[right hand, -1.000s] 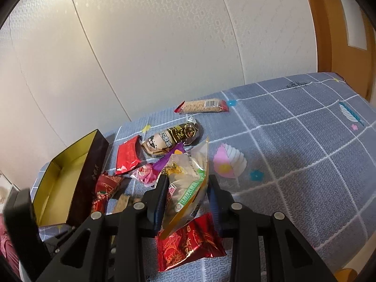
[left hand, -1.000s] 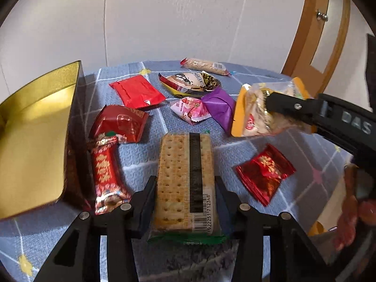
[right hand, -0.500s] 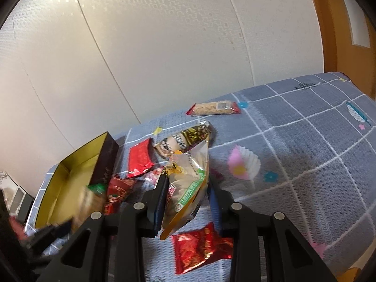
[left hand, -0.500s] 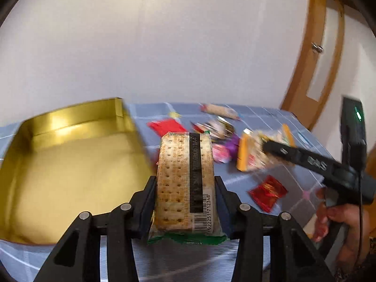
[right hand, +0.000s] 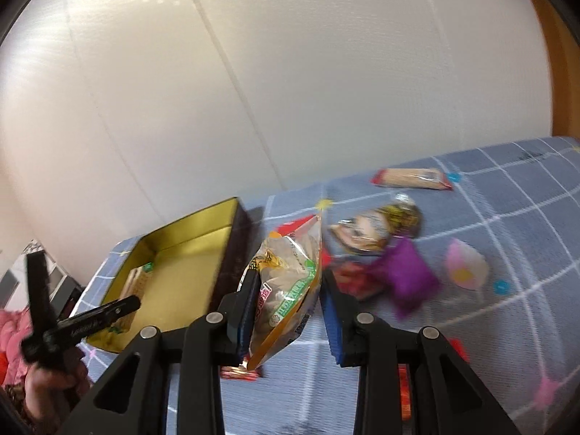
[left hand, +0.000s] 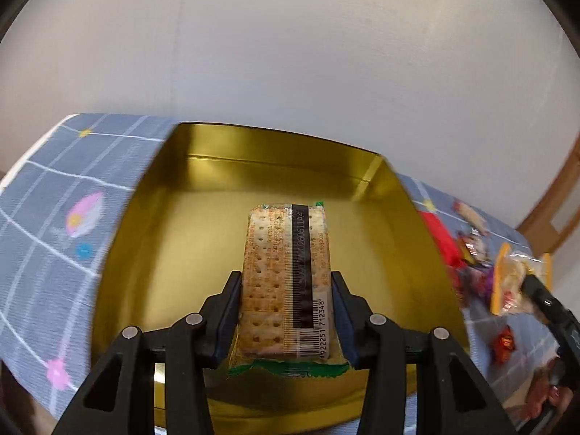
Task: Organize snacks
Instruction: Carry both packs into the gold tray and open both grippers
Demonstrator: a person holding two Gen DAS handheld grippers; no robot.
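Held the cracker packet clamped by its long sides in the left gripper, poised over the open gold box, tilted nose-down toward the bare floor, not yet resting on it as far as could be judged. Held the clear snack bag in the right gripper, jaws narrowed on it, the left pad clearly pressed to the film, contact on the right pad harder to confirm. Judged the step in hand as loading the first snacks into the box; called next for lowering the crackers flat against one wall, then spreading the jaws and backing out without dragging the packet. Showed, in the left wrist view, the box interior holding nothing else, and the right-hand tool with its bag at the far right edge. Showed, in the right wrist view only, the box's dark outer wall, the left tool reaching over the box, and the loose snacks left on the blue checked cloth: purple pouch, long bar, gold-printed packet, red wrappers, all blurred.
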